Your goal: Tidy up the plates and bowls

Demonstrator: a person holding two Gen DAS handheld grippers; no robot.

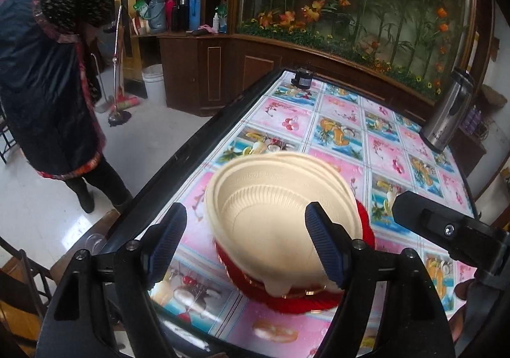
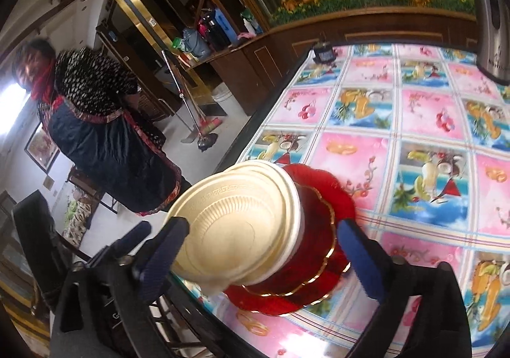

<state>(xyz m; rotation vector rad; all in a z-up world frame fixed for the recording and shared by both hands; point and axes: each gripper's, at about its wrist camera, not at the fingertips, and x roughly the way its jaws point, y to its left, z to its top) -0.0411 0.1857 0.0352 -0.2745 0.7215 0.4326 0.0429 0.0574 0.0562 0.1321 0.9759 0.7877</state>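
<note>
— Fruit-patterned cloth covers the counter (image 1: 344, 135), and a stack of cream bowls (image 1: 280, 214) sits on red plates (image 1: 302, 300) near its front edge. How do the claws stand?

— Left claw (image 1: 251, 246) is spread wide, one blue finger (image 1: 325, 246) in front of the bowls, the other finger off to their side. Nothing pinched.

— And the right one?

— Right claw (image 2: 264, 249) is spread too, straddling the bowls and the gold-rimmed plates. Whether a pad touches, I cannot tell.

— Anything else near the bowls?

— Steel flask (image 1: 446, 115) stands well beyond them at the far right edge, a small black device (image 1: 302, 79) at the far end. Off to the bowls' left, someone in a dark apron (image 2: 108, 141) stands on the floor.
</note>
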